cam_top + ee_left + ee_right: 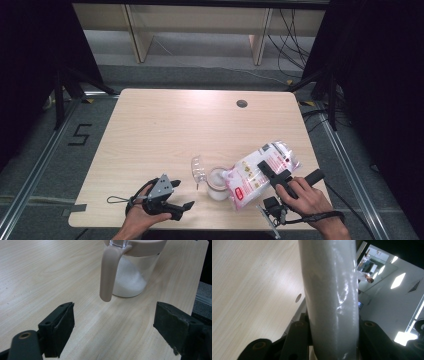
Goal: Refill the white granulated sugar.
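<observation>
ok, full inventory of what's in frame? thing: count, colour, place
table: 1, light wood, centre; dark round hole near its far edge
jar: 1, clear with beige rim and handle, partly full of white granules, near edge of table, right of centre
jar lid: 1, clear, flipped up at the jar's left
bag: 1, clear plastic with white contents and red print, tilted with its low end at the jar
floor marking "5": 1, black, left of table
left claw: 1, black, open, low over table, aimed at jar
right claw: 1, black, shut on bag
hands: 2, bottom edge, left, right
</observation>
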### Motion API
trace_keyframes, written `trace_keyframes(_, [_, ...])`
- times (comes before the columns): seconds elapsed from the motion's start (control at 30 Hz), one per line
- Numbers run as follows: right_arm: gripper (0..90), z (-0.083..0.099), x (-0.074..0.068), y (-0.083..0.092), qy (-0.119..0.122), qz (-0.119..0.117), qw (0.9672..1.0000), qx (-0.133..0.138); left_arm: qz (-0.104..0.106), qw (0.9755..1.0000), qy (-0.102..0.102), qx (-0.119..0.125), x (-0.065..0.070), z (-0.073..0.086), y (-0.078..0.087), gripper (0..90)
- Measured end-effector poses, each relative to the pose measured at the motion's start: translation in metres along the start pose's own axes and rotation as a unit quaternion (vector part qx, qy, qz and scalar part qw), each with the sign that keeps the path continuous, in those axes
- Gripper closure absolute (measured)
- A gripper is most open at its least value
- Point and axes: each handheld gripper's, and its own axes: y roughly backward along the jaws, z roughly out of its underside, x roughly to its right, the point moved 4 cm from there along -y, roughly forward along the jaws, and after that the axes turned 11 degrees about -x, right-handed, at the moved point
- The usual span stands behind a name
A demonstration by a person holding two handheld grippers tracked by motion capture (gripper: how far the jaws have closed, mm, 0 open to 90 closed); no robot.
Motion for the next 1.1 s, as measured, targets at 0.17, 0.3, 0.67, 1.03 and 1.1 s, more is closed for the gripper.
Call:
trace_keyframes(0.17, [71.4,-0.0006,0.0007,-0.0001,0.0,-0.002,1.0,0.001,0.002,1.0,0.004,0.003,0.0007,-0.0003,-0.0002,16.5])
trace_keyframes(0.3, [71.5,-0.0014,-0.0007,-0.0003,-0.004,-0.001,1.0,0.003,0.005,0.9999,0.008,0.007,0.0017,-0.0007,-0.0004,16.5])
trace_keyframes(0.67, [71.7,-0.0007,0.0023,0.0015,-0.008,-0.002,1.0,0.003,0.001,1.0,0.001,0.001,0.0001,-0.0003,0.0001,16.5])
trace_keyframes(1.03, [71.8,-0.0014,0.0023,0.0013,-0.002,-0.003,1.0,0.005,0.002,1.0,0.003,0.002,0.0005,-0.0002,-0.0001,16.5])
trace_keyframes(1.1, [71.8,-0.0019,0.005,0.0015,0.008,0.002,0.9999,0.012,0.004,1.0,0.002,0.001,0.0006,-0.0002,-0.0001,16.5])
